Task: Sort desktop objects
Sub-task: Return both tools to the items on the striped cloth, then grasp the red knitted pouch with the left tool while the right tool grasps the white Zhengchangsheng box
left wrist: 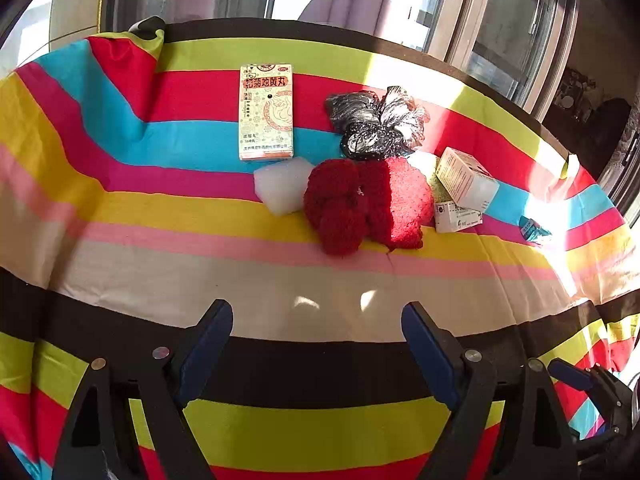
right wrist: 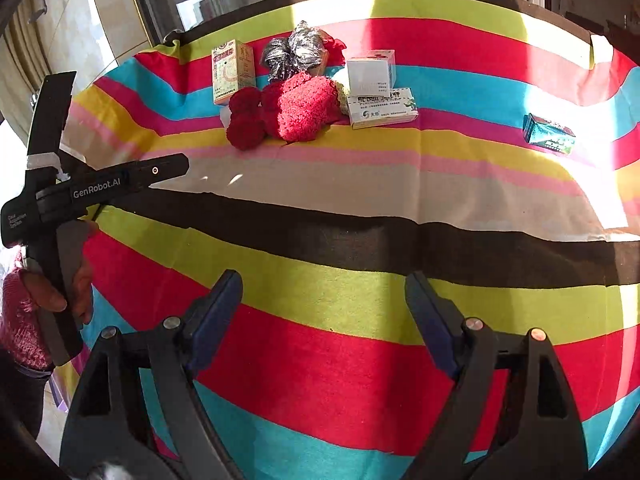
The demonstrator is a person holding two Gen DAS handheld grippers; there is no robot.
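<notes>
- Desktop objects are lying in a cluster toward the far side of the striped tablecloth [left wrist: 160,292], well apart from both of my claws.
- The cream medicine box [left wrist: 266,112] is lying at the far left of the cluster, with a white foam lump [left wrist: 282,190] just in front of it.
- The red knitted cloth [left wrist: 364,204] is sitting in the middle, bunched up, touching the foam lump on one side and the small cartons on the other.
- The crumpled silver-black bag [left wrist: 374,122] is sitting right behind the red cloth.
- A white carton [right wrist: 370,74] is resting tilted on a flat white box [right wrist: 382,110], both just right of the cloth.
- A teal box [right wrist: 550,134] is lying alone in the sunlight, further right.
- My left claw [left wrist: 316,344] is hanging spread wide over the near stripes, pinching nothing.
- My right claw [right wrist: 322,312] is also standing spread and empty.
- My hand [right wrist: 70,280], in a pink sleeve [right wrist: 20,320], is gripping the left claw's handle, as the right view is showing.
</notes>
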